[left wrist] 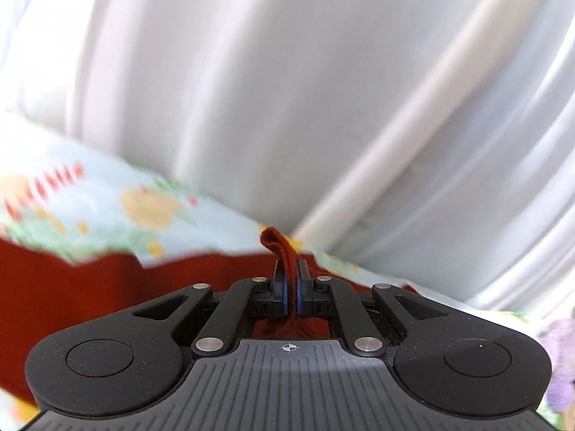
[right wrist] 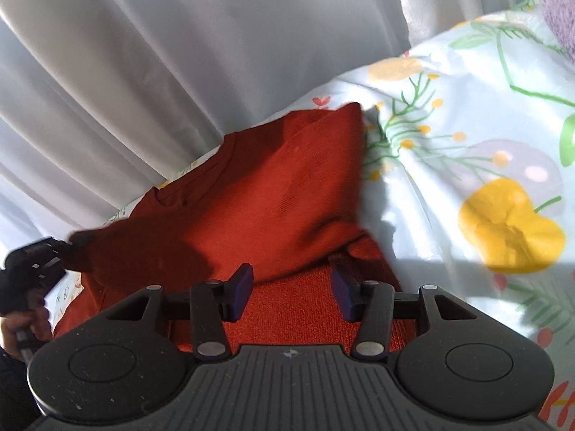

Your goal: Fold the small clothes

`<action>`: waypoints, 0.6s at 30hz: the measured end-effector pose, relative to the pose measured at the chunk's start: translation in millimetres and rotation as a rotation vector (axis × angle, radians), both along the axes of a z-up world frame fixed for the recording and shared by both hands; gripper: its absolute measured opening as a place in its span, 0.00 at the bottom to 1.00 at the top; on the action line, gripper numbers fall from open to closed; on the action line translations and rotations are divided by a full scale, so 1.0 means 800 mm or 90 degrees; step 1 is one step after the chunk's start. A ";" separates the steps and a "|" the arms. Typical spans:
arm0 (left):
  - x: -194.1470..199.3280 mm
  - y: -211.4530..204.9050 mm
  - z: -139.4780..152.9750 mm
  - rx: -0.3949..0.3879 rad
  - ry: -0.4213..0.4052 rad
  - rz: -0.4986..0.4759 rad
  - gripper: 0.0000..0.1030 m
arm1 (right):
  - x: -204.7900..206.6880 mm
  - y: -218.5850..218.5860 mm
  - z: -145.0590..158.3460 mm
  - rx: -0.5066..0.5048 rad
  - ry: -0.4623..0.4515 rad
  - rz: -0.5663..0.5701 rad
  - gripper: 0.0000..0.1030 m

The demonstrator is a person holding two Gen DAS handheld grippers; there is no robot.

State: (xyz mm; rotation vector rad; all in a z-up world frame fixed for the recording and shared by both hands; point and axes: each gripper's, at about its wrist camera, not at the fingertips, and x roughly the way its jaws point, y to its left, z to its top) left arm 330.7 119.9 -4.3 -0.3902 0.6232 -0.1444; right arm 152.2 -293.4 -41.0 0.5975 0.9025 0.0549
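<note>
Left gripper (left wrist: 291, 287) is clamped on a fold of the red knit garment (right wrist: 273, 194), the pinched edge sticking up past the pads; from the right wrist view the same gripper sits at the garment's left corner, pulling it taut, with a hand (right wrist: 21, 327) on its handle below; right gripper (right wrist: 291, 296) has its fingers apart, nothing pinched, red knit lying beneath the gap; garment lies partly folded on the floral sheet (right wrist: 467, 115), next to the white curtain (right wrist: 161, 54); left wrist view is motion-blurred.
</note>
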 end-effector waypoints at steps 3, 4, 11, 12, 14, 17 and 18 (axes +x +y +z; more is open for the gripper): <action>0.006 0.006 -0.003 0.010 0.014 0.001 0.06 | 0.003 -0.005 -0.013 0.038 0.006 -0.009 0.46; 0.010 0.006 -0.007 0.009 0.022 0.000 0.06 | 0.005 -0.006 -0.015 0.054 0.002 -0.014 0.46; 0.011 -0.016 -0.033 0.012 0.055 -0.031 0.06 | 0.025 -0.006 -0.033 0.075 -0.006 -0.089 0.09; 0.010 -0.019 -0.036 0.011 0.058 -0.036 0.06 | 0.025 -0.004 -0.034 0.049 -0.004 -0.096 0.05; 0.011 -0.025 -0.045 0.002 0.066 -0.048 0.06 | 0.020 -0.007 -0.032 0.023 -0.024 -0.120 0.05; 0.010 -0.032 -0.055 0.016 0.072 -0.060 0.06 | 0.010 -0.019 -0.030 -0.001 -0.039 -0.151 0.05; 0.010 -0.031 -0.058 0.024 0.073 -0.059 0.06 | 0.008 -0.021 -0.029 0.002 -0.036 -0.146 0.05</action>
